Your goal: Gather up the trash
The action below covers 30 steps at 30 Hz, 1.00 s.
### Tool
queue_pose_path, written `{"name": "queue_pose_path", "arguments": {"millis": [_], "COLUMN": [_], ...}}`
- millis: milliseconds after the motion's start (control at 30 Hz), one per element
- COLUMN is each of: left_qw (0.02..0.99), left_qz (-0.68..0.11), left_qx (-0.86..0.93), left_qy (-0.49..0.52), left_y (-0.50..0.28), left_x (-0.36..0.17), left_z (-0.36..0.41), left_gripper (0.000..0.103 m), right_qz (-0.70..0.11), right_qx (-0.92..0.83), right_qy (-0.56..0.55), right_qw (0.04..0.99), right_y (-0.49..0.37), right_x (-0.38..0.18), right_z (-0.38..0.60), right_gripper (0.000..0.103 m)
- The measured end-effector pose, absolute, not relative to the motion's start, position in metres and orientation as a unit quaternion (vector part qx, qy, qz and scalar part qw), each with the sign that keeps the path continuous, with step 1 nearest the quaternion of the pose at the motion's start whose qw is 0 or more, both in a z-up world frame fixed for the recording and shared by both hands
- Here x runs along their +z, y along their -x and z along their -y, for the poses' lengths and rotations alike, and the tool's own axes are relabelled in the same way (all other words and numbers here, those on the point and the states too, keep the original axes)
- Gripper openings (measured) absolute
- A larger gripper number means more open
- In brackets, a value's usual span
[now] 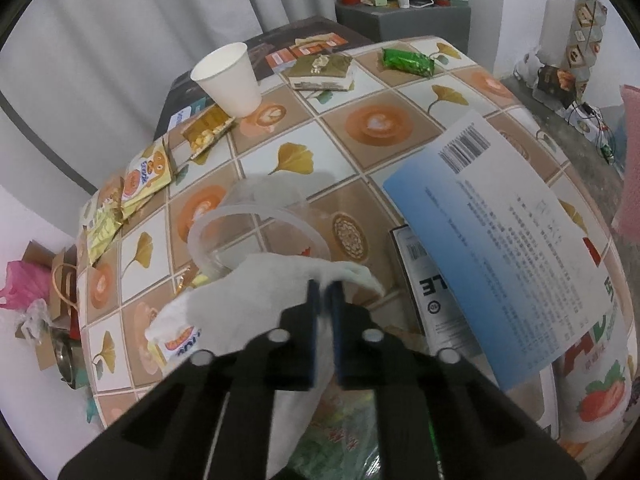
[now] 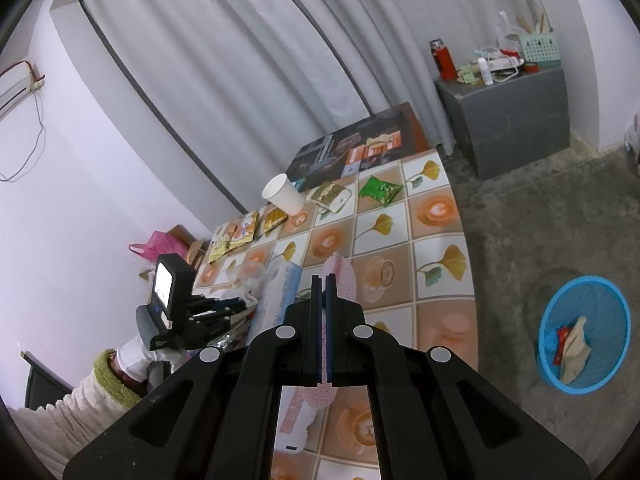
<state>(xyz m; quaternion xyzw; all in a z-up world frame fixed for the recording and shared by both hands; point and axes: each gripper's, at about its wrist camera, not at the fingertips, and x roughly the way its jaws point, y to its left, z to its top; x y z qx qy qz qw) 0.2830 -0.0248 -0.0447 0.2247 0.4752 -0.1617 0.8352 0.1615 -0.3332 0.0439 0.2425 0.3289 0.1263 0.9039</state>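
Tissue (image 1: 256, 300) sits pinched in the left gripper (image 1: 325, 285) above the desk (image 1: 360, 168); right gripper (image 2: 324, 280) clamps seemingly pink packaging (image 2: 346, 276).

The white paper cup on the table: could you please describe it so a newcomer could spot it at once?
Start at the tiled-pattern table and go to its far edge by the grey curtain. There the white paper cup stands upright and open-topped, the only tall, plain white item among flat, colourful snack wrappers.
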Motion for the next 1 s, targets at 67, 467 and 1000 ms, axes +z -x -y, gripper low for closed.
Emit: {"name": "queue_pose_path", "arguments": {"millis": [67,467,1000], "left_qw": [0.842,0.899,0.934], "left_qz": [-0.466,-0.368,-0.212], "left_qx": [-0.161,-0.126,-0.206], "left_qy": [-0.221,-0.199,-0.201], "left_y": [-0.281,-0.253,-0.177], "left_x": [-0.039,0.043,0.157], "left_z": [0.021,-0.017,0.05], "left_gripper": [0.003,0.002,0.002], "right_qz": [-0.329,-0.319,-0.285], "right_qx": [0.127,0.131,0.103], "right_qy": [-0.243,-0.245,-0.272], "right_qw": [0.904,0.906,0.913], "right_y": [-0.162,-0.157,-0.128], "right_x": [0.043,0.05,0.051], "right_z": [0.334,0.331,0.366], "right_gripper": [0.0,0.0,0.0]}}
